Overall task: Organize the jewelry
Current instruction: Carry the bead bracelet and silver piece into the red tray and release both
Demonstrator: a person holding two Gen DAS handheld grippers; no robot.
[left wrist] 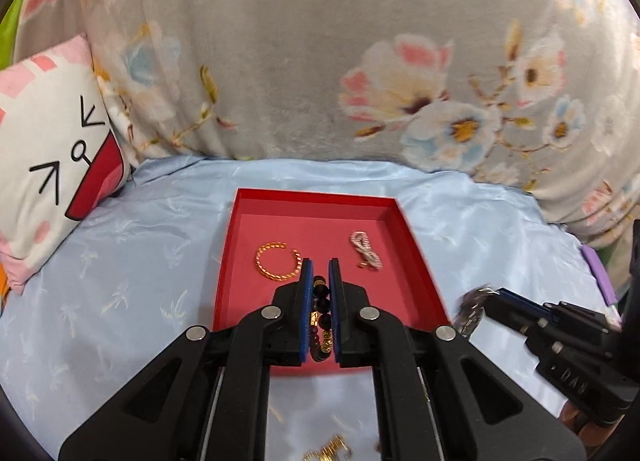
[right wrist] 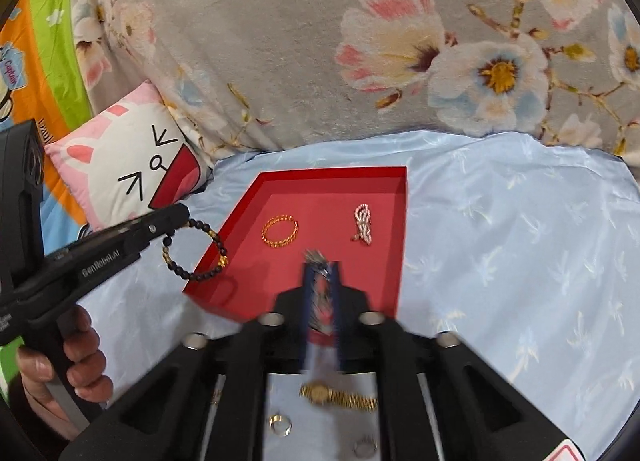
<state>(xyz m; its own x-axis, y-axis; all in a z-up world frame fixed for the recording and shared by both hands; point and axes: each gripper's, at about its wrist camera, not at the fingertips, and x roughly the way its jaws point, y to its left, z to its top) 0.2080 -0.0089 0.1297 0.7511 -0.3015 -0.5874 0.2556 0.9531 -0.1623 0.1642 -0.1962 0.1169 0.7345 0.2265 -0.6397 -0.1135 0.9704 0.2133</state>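
red tray (left wrist: 230,245): matt card or paper, smooth, flat colour
bedsheet (left wrist: 120,281): pale blue cloth, satin sheen, faint woven leaf pattern
blanket (left wrist: 280,61): grey floral cloth, soft plush nap
cushion (left wrist: 48,165): smooth printed cloth, matt
gold bangle (left wrist: 279,261): twisted yellow metal, shiny
beaded bracelet (right wrist: 196,249): dark glossy beads with a few gold-coloured ones
gold watch (right wrist: 338,397): polished yellow metal, linked band
rings (right wrist: 280,425): silvery metal, glossy
left tongs (left wrist: 320,273): matt black plastic, blue ribbed pads, bare metal pins
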